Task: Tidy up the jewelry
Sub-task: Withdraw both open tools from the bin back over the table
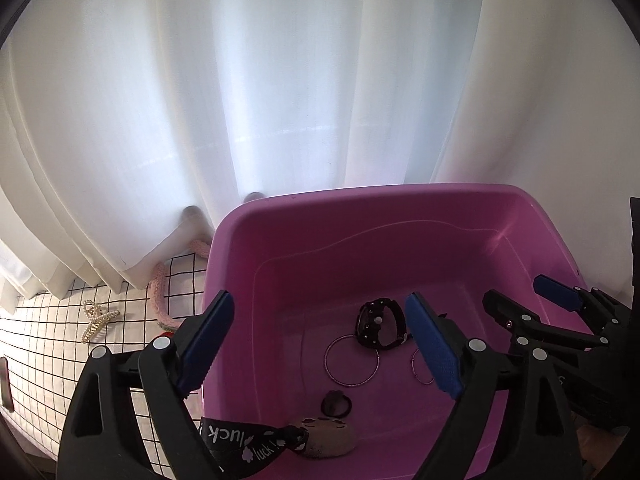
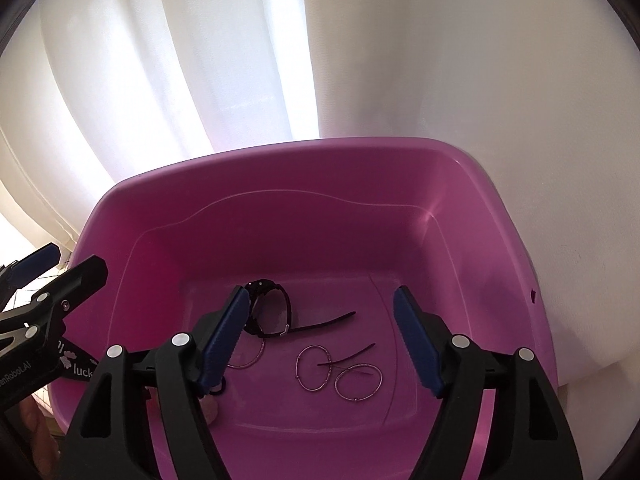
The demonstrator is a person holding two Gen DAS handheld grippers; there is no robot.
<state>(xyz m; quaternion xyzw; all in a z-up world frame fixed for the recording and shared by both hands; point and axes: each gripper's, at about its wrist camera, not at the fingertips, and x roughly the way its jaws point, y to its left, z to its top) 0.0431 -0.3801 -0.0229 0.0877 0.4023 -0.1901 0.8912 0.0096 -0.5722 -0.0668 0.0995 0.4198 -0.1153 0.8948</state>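
A pink basin (image 2: 472, 240) stands on a worktop covered by a grid-patterned cloth (image 1: 52, 344), close against a white curtain (image 1: 240, 100) at the far side; it serves as the collecting vessel for the jewelry. On its floor lie a black wristwatch (image 2: 272, 312) toward the far left, its strap trailing to the right, and 2 thin wire hoops (image 2: 340, 372) near the centre, touching or nearly touching each other. A larger thin bangle (image 1: 351, 361) rests just near of the watch, and a small dark hair tie (image 1: 336, 403) lies nearer still. A beige pouch or charm (image 1: 328, 436) with a black ribbon printed "luck" sits against the near left wall, the ribbon draped over the rim.

The left gripper (image 1: 320, 344) hovers over the basin's left rim with its fingers spread apart and nothing between them; 1 blue pad is outside the wall, the other above the floor. The right gripper (image 2: 320, 340) hangs above the basin interior, fingers likewise parted and empty, bracketing the hoops and watch strap. This posture probably reflects a pause between a release and the next pick.

Outside the basin, on the cloth to the left, remain a pearl-toned claw clip (image 1: 96, 320) and a pink knitted cord (image 1: 160, 300) partly tucked under the curtain. Since these lie on the left gripper's side, that gripper seems the natural choice to collect them.
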